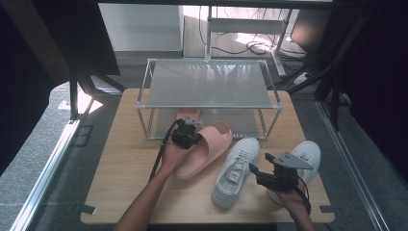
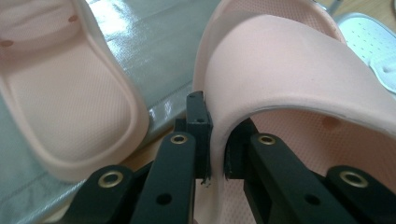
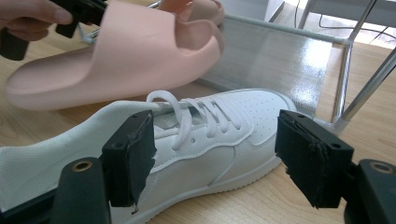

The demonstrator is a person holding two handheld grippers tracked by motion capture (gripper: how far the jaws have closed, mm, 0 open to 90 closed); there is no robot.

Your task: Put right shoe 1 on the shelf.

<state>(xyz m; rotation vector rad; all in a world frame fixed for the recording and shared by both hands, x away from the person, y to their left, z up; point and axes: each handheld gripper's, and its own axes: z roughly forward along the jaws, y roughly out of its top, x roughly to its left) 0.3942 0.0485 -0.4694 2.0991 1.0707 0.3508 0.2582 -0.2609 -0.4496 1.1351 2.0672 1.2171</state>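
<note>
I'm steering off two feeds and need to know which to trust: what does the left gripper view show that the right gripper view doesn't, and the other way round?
Left gripper view alone: the left claw pinched shut on the side wall of the pink slide, and the second pink slide's footbed lying on the rack's lower shelf.

Right gripper view alone: the right claw open, with the white sneaker beyond its pads and not gripped.

Both: the held pink slide, the rack shelf and part of the white sneaker.
</note>
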